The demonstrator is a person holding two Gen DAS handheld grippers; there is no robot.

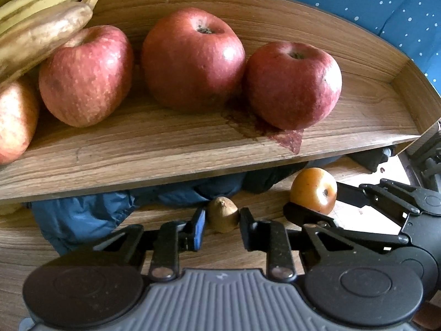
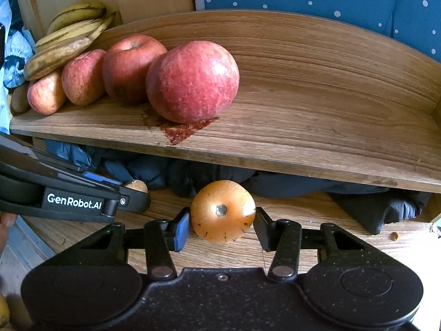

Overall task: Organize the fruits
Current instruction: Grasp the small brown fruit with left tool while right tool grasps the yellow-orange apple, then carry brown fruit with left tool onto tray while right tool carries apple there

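Observation:
My left gripper is shut on a small brown kiwi just above the lower wooden board; its pads press both sides. My right gripper is shut on an orange round fruit, whose dark stem end faces the camera. In the left wrist view the right gripper and its orange fruit sit close to the right of the kiwi. The right wrist view shows the left gripper coming in from the left, with the kiwi at its tip.
A curved wooden shelf just beyond both grippers carries several red apples and bananas at its left; its right half is bare. Blue and black cloth lies under the shelf.

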